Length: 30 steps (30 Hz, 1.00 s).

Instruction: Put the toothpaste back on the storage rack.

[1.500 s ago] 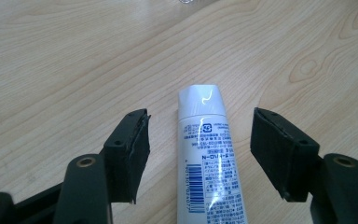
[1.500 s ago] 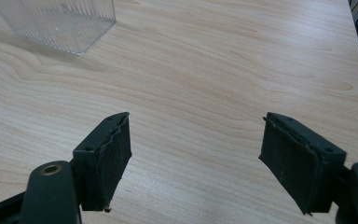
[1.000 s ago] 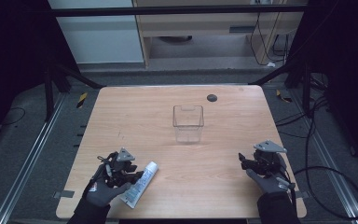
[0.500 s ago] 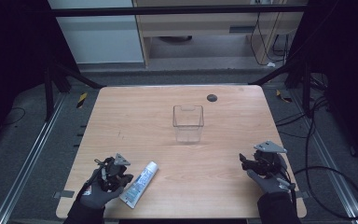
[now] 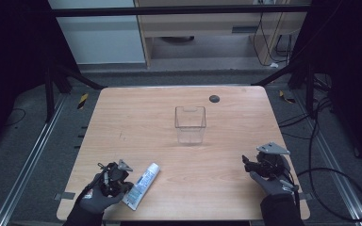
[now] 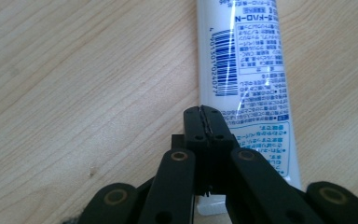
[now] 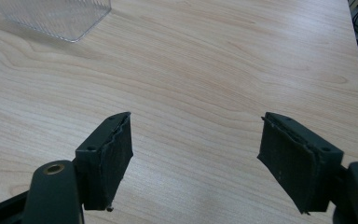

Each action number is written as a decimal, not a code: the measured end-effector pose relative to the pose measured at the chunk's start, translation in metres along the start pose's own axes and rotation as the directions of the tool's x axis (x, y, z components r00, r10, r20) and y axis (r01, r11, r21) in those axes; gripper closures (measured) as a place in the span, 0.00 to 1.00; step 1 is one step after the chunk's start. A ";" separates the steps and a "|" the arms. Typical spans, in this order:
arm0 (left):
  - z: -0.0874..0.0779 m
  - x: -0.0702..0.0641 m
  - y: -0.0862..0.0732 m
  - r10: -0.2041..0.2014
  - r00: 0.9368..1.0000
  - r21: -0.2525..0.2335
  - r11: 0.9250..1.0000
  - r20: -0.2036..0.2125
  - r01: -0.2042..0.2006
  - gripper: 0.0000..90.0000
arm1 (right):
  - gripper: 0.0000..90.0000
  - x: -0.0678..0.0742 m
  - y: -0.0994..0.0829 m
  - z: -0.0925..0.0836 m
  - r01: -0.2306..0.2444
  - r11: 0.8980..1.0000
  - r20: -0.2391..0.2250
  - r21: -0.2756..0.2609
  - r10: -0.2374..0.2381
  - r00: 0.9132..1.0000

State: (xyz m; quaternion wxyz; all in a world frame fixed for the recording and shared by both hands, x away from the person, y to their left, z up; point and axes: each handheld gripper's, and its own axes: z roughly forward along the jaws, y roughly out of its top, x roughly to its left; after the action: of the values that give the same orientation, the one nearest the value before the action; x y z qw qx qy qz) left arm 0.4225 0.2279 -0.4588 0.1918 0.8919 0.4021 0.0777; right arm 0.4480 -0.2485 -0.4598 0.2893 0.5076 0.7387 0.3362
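Dark floor, cables and metal rails surround a pale wooden counter (image 5: 122, 122) that the person faces from its near edge.

At the near left, the left gripper (image 5: 123, 183) sits against the near end of a white toothpaste tube (image 5: 142, 184). The tube lies flat on the counter, cap pointing far and right. The jaws have just been closing. In the left gripper view their pads now meet face to face above the printed side of the tube, with nothing visibly caught between them. The tube lies in the same place and at the same angle as a second ago, so the closing looks to have missed it or slipped off it. By my judgement the pick-up has not yet succeeded, and the jaws would need to reopen and come down astride the tube.

Near the middle of the counter stands a clear plastic container (image 5: 190, 125), upright, open-topped and empty, well apart from the tube. It is probably where the tube is meant to go. A small dark disc (image 5: 214, 98) lies beyond it, near the far edge.

At the near right, the right gripper (image 5: 247, 162) rests with its jaws wide apart over bare wood, holding nothing.

Counted: one tube, one container, one disc, two grippers.
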 end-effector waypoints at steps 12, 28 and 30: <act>0.002 -0.010 0.003 0.036 0.999 -0.001 0.999 0.035 -0.036 0.99 | 0.28 0.000 0.000 0.000 0.002 1.000 0.002 0.000 -0.002 1.000; 0.009 -0.033 0.012 0.089 0.989 -0.035 0.996 0.115 -0.085 0.99 | 0.28 0.000 0.000 0.000 -0.002 1.000 0.003 0.000 0.002 1.000; 0.010 -0.035 0.012 0.092 0.989 -0.040 0.995 0.118 -0.088 0.99 | 0.28 0.000 0.000 0.000 -0.003 1.000 0.003 0.000 0.003 1.000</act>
State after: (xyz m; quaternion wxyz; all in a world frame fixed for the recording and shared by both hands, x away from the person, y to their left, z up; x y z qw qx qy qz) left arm 0.4108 0.1914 -0.4624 0.2271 0.9087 0.3480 0.0396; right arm 0.4482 -0.2489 -0.4601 0.2901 0.5090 0.7374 0.3360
